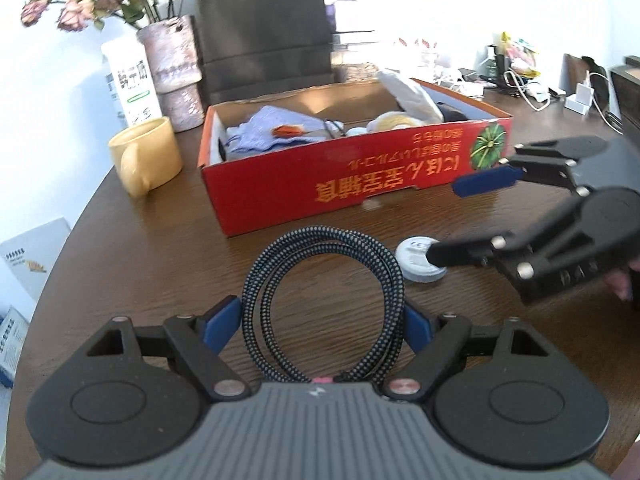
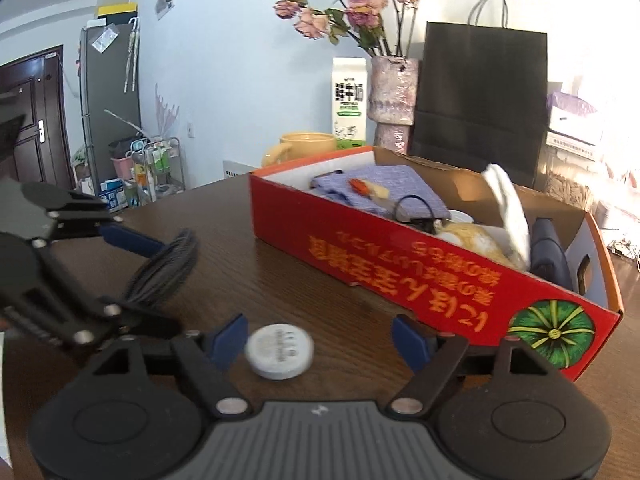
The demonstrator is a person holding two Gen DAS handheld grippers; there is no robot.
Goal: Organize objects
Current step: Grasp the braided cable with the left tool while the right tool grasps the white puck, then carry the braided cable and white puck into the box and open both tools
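The left tool [image 1: 322,322] has its blue pads pressed against both sides of a coiled cable [image 1: 324,304] lying on the desk [image 1: 160,240]. The right tool [image 2: 320,338] stands wide open around a small round tin [image 2: 279,350], touching neither side. Only the right view shows the tin free between the pads; the left view hides part of it behind a finger. The red box [image 1: 352,176] lies just beyond, with a mug [image 1: 146,154] to its left.

One cable [image 1: 320,300], one tin [image 1: 418,260]
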